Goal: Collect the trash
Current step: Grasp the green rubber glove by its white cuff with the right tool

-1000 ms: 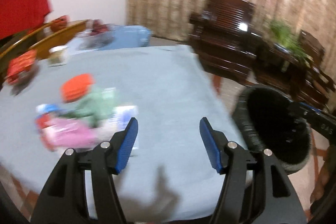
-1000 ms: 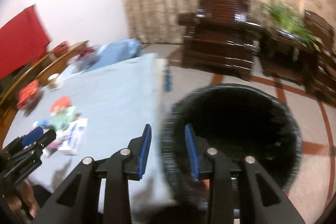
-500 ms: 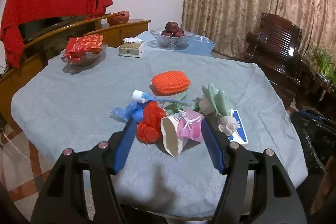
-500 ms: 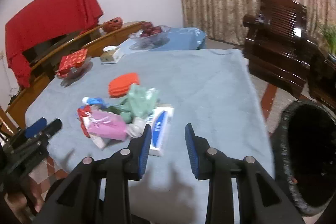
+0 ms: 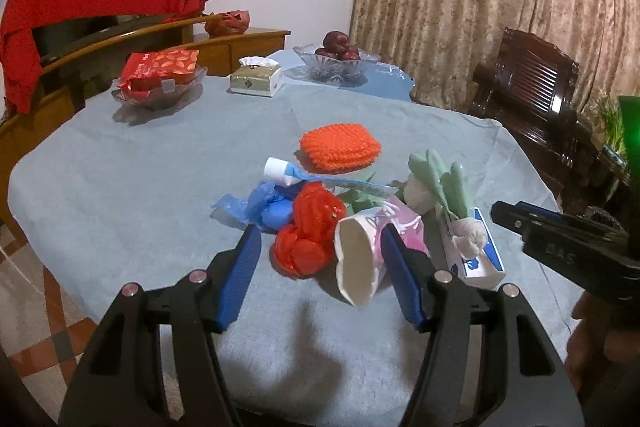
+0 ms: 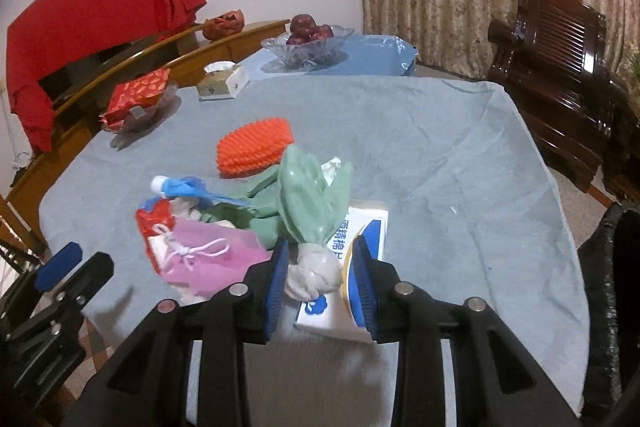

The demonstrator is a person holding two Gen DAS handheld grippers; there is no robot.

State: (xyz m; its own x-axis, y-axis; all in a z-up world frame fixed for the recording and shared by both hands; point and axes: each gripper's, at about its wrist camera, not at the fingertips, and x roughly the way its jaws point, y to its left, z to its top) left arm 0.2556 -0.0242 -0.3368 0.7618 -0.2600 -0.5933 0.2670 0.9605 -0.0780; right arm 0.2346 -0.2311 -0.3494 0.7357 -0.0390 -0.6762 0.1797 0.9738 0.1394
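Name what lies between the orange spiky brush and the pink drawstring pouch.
In the left wrist view, a blue-and-white tube lies between the orange brush and the pink pouch.

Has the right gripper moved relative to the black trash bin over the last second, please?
Yes. The right gripper swung left, away from the black trash bin, and now frames the knotted green bag on the table.
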